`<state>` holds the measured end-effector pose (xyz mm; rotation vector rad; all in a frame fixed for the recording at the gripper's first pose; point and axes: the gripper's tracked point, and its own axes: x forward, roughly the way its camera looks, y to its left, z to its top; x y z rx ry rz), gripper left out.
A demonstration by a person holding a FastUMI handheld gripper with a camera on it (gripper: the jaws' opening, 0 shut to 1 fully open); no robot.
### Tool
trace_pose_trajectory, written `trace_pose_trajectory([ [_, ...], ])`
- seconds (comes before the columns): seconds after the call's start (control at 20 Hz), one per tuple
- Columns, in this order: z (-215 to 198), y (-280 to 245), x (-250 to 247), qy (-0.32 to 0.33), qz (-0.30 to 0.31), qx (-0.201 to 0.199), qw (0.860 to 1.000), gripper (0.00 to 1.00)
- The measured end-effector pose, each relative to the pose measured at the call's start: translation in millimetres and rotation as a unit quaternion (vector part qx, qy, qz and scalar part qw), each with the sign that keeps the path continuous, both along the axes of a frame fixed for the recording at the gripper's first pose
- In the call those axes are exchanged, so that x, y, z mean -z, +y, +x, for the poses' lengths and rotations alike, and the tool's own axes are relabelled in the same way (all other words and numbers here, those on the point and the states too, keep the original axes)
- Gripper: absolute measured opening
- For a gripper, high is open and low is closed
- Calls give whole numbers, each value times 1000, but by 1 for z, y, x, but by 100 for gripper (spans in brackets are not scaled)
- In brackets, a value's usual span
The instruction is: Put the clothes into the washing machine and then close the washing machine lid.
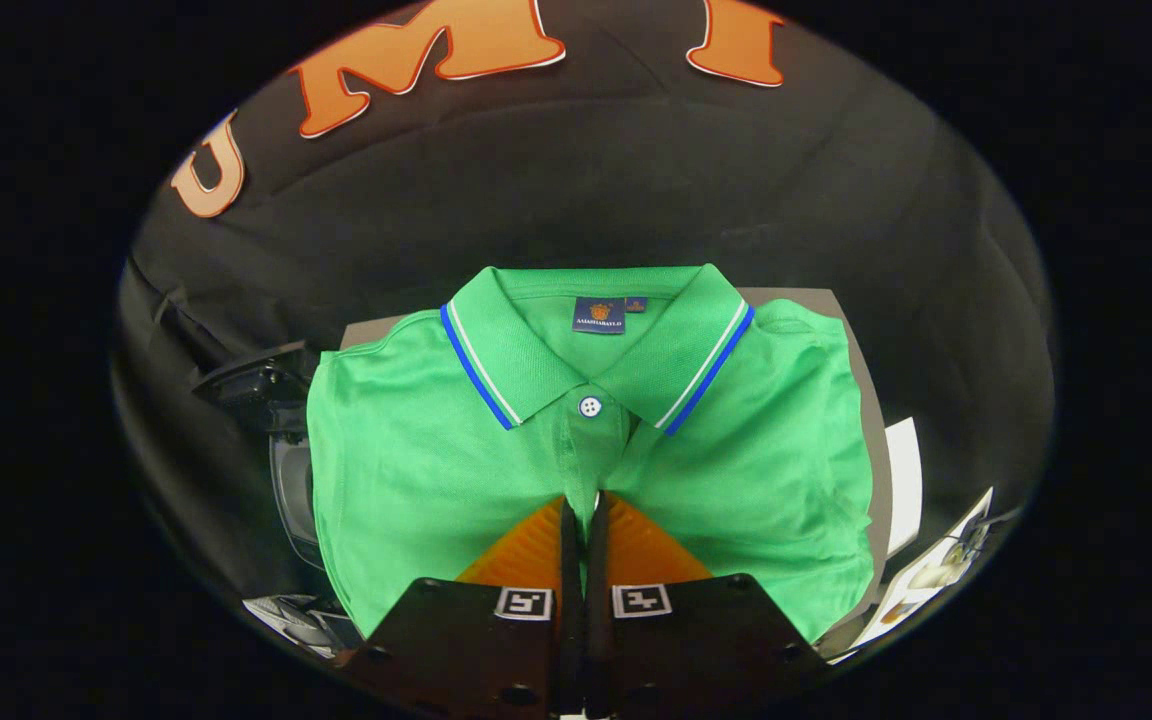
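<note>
A folded green polo shirt with a blue and white striped collar lies front up on a grey surface. My gripper is over the shirt's lower front, just below the white button. Its two fingers stand almost together, and the placket fabric is pinched between the fingertips, with creases running out from that spot. A dark machine part with a greyish curved piece under it shows past the shirt's left sleeve; most of it is hidden by the shirt.
White paper sheets and a printed card lie beyond the shirt's right side. Black cloth closes off the space behind the grey surface. Something grey and crumpled sits low, left of the fingers.
</note>
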<state>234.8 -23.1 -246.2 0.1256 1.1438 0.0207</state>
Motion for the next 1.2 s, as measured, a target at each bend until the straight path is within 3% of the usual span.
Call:
trace_pose_trajectory([
  [0.3,0,2,-16,-72,25,-2,997,8],
  [0.55,2,1,-40,-159,57,-1,986,8],
  [1.0,12,5,-100,-315,129,-5,940,8],
  [1.2,4,-3,-122,-352,148,-26,924,8],
])
